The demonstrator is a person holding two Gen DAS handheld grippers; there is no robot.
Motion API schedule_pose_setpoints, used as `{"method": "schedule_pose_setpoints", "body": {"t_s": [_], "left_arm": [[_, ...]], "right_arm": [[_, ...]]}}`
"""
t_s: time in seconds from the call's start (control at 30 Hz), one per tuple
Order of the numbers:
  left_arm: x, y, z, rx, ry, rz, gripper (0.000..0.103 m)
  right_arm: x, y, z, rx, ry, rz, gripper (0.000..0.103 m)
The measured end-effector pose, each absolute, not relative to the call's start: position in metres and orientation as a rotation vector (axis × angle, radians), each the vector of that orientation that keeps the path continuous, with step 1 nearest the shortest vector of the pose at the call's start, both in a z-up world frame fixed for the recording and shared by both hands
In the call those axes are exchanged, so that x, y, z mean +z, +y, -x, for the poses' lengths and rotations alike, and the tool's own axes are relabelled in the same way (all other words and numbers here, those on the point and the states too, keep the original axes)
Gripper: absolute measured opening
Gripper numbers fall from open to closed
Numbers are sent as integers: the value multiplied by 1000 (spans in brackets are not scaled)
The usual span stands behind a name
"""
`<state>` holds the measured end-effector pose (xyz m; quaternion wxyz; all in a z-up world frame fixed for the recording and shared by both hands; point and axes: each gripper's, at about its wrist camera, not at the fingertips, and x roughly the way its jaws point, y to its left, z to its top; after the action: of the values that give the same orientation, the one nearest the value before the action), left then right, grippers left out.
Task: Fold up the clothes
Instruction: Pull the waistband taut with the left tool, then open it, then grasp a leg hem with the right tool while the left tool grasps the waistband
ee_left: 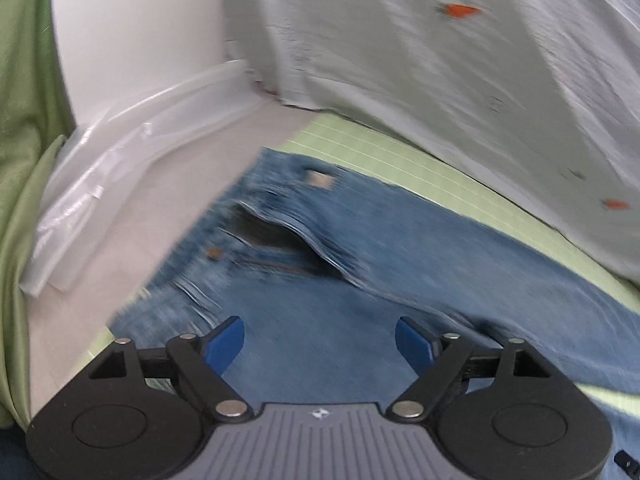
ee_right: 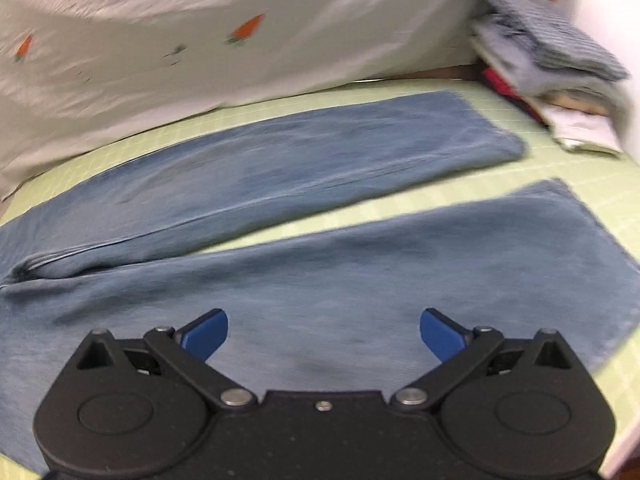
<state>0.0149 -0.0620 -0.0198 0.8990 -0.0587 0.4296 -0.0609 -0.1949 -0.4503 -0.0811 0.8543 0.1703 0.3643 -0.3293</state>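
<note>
Left gripper (ee_left: 319, 344) and right gripper (ee_right: 324, 336) both gape wide, empty, above the jeans (ee_right: 304, 216) spread flat on the green mat (ee_right: 560, 168).

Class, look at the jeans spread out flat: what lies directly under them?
Under the jeans lies a light green gridded mat, showing between the two legs and around the edges. What the denim itself covers cannot be seen.

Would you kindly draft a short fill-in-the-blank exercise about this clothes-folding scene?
1. The jeans lie flat on a ____ mat.
2. The white cloth is printed with orange ____.
3. Both the left tongs and the right tongs stand ____.
4. The two jeans legs lie ____, not stacked.

Missing: green; carrots; open; apart
</note>
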Motion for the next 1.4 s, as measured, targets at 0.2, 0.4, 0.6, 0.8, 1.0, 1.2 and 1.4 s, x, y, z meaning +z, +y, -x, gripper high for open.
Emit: {"method": "schedule_pose_setpoints", "body": {"t_s": [0.2, 0.4, 0.6, 0.8, 1.0, 1.2, 1.4], "left_arm": [[-18, -121, 40, -175, 897, 106, 86], [-21, -163, 90, -171, 913, 91, 86], [-25, -185, 121, -143, 951, 59, 86], [-18, -192, 135, -133, 959, 44, 87], [-17, -185, 133, -121, 965, 57, 87], [-19, -157, 113, -95, 968, 105, 87], [-25, -106, 80, -39, 977, 219, 87]], "right_arm": [[-89, -507, 263, -812, 805, -437, 103], [-104, -559, 307, -918, 858, -453, 103], [-122, -586, 323, -895, 876, -477, 103], [-125, -591, 317, -901, 846, -468, 103], [-122, -587, 315, -877, 830, -455, 88], [-107, -581, 309, -818, 808, -440, 11], [-73, -565, 302, -878, 723, -431, 11]]}}
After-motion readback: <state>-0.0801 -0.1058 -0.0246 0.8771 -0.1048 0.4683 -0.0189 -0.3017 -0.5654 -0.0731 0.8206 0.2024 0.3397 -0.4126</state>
